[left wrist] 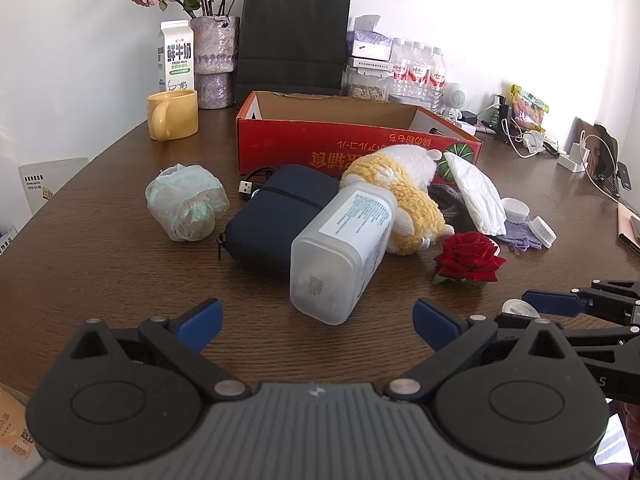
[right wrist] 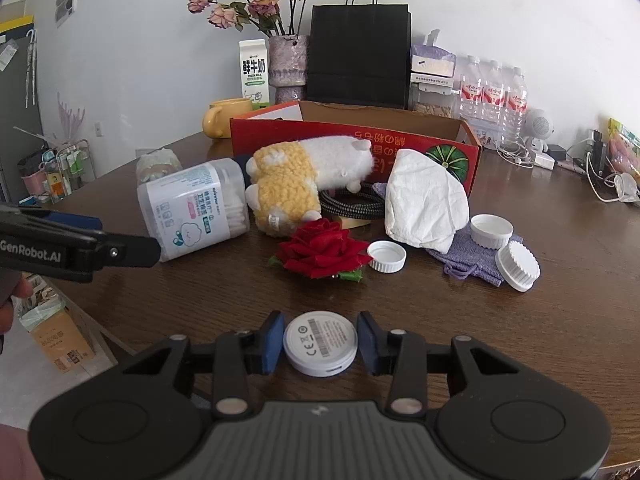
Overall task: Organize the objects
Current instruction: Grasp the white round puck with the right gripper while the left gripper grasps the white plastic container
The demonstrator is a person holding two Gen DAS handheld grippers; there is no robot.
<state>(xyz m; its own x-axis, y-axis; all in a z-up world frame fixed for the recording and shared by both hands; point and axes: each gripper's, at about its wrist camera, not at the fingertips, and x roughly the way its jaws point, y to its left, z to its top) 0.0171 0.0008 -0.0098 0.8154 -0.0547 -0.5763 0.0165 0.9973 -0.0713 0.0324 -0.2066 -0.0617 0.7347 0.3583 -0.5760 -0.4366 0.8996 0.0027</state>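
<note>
My left gripper (left wrist: 318,322) is open and empty, just in front of a clear cotton-swab box (left wrist: 344,252) that lies on its side against a dark blue pouch (left wrist: 280,212). A yellow-and-white plush toy (left wrist: 400,196) leans behind the box. My right gripper (right wrist: 320,342) is shut on a round white puck (right wrist: 320,342) at the table's near edge. A red rose (right wrist: 324,248) lies just beyond it. An open red cardboard box (right wrist: 360,140) stands behind the pile. The right gripper also shows at the right edge of the left wrist view (left wrist: 560,304).
A white mask (right wrist: 424,204), white caps (right wrist: 386,256), a purple cloth pouch (right wrist: 476,260) and a braided cable (right wrist: 352,202) lie near the rose. A wrapped bundle (left wrist: 186,208), yellow mug (left wrist: 172,116), milk carton (left wrist: 176,56), vase (left wrist: 214,60), black bag (left wrist: 294,40) and water bottles (left wrist: 418,72) stand around the table.
</note>
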